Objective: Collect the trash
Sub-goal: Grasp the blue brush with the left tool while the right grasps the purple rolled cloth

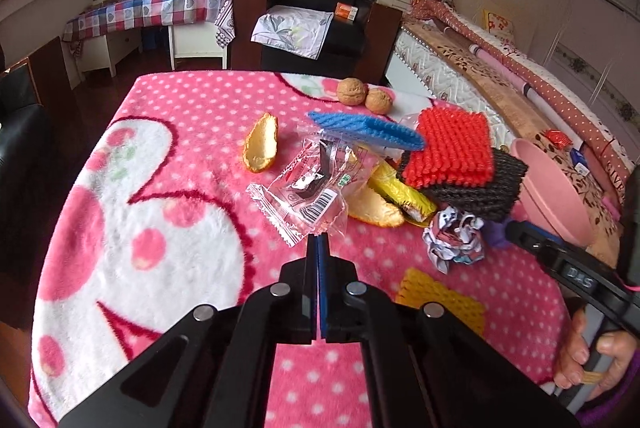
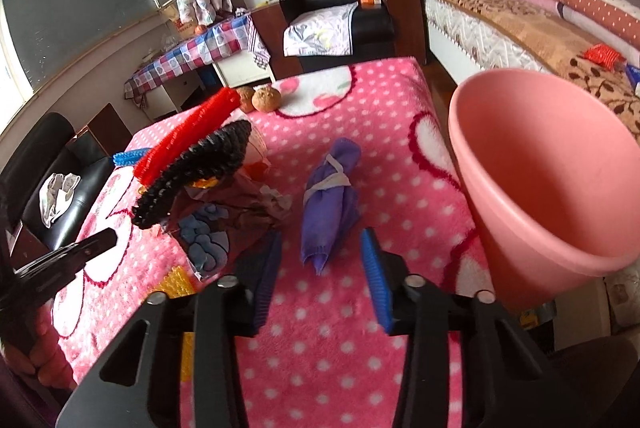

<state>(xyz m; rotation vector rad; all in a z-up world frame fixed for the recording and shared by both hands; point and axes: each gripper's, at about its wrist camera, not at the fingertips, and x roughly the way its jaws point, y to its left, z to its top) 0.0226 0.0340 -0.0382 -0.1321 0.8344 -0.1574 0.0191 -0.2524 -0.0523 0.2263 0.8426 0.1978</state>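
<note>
Left gripper (image 1: 319, 242): pressed together, holding nothing, just by the wrapper (image 1: 308, 193) (clear, on the blanket (image 1: 160, 155)).
Right gripper (image 2: 320, 260): spread wide, purple cloth (image 2: 330, 195) ahead.
Bin (image 2: 552, 179): pink, right edge.
Walnuts (image 1: 352, 91): 2.

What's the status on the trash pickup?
Left gripper shut, empty, by clear wrapper. Right gripper open over purple cloth. Pink bin alongside, nothing blocking.
</note>
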